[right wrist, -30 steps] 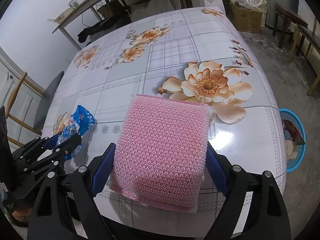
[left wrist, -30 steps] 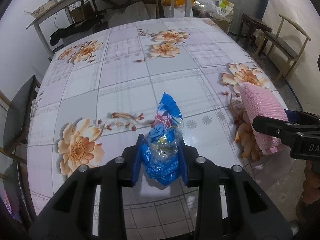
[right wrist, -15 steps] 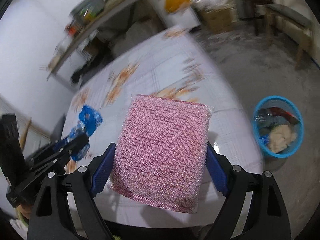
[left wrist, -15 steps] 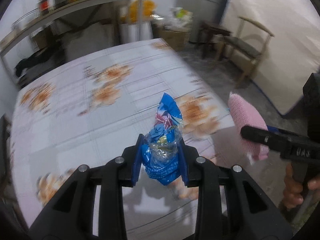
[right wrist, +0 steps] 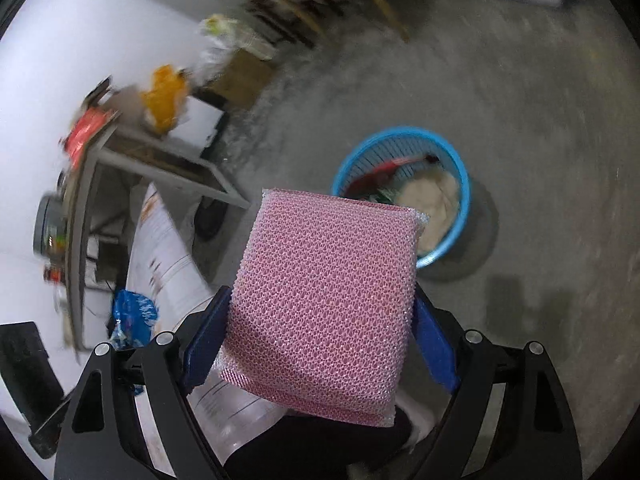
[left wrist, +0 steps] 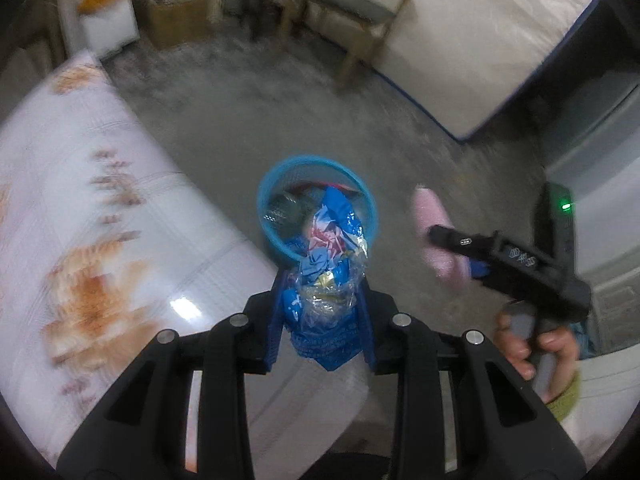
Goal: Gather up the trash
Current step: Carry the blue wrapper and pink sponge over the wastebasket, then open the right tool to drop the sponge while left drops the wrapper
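Note:
My left gripper [left wrist: 322, 320] is shut on a crumpled blue snack wrapper [left wrist: 326, 280], held in the air past the table edge. Beyond its tip stands a blue plastic trash basket [left wrist: 272, 196] on the concrete floor, with rubbish inside. My right gripper [right wrist: 320, 344] is shut on a pink mesh scouring sponge [right wrist: 326, 300], whose blue pads press both its sides. The same basket [right wrist: 460, 168] lies ahead and right of the sponge. In the left wrist view the right gripper [left wrist: 460, 252] and sponge [left wrist: 430, 216] hang at the right, held by a hand [left wrist: 532, 340].
The flower-patterned table [left wrist: 80, 216] is at the left, its edge close to the basket. A wooden chair [left wrist: 360, 12] and a white mattress [left wrist: 480, 40] stand beyond. A cluttered shelf [right wrist: 100, 160] and cardboard box [right wrist: 240, 72] sit at the left. Bare concrete floor surrounds the basket.
Both grippers have swung right off the table and now point down at the floor basket. Each still holds its item; the wrists have rolled.

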A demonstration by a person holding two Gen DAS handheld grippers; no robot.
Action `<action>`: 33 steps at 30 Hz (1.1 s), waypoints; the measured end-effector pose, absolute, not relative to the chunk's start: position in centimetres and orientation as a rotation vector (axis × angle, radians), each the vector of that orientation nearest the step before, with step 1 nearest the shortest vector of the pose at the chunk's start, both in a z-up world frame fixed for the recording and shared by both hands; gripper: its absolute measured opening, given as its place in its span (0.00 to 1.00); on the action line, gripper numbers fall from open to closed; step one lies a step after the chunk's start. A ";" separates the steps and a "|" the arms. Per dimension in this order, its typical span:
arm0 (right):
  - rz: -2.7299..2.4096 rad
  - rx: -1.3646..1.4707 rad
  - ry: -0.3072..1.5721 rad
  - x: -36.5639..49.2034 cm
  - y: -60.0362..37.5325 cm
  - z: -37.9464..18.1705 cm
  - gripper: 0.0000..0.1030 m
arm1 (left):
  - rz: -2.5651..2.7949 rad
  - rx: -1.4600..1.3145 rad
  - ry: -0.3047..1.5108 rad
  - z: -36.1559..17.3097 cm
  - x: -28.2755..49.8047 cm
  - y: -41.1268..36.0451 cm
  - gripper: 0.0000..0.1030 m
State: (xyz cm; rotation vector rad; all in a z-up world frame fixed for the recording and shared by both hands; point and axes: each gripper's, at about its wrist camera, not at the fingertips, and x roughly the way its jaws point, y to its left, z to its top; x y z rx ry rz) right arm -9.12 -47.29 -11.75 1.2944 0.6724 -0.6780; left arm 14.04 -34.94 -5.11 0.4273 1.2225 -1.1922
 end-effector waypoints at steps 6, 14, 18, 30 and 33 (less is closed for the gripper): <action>-0.674 1.474 0.617 -8.7 -51.7 -17.0 0.81 | -1.181 0.484 1.342 -10.5 13.2 -42.5 0.30; -0.668 1.699 0.566 -7.7 -56.9 -27.3 0.88 | -1.103 0.342 1.435 -14.7 14.4 -48.4 0.63; -0.662 1.833 0.517 -8.9 -55.6 -30.9 0.88 | -1.104 0.316 1.439 -14.6 14.4 -48.0 0.67; -0.688 1.435 0.528 -12.0 -50.9 -18.5 0.88 | -1.165 0.384 0.978 -2.4 12.4 -38.9 0.73; -0.684 1.162 0.585 -10.9 -47.0 -11.8 0.88 | -1.139 0.370 0.880 0.6 11.5 -34.7 0.81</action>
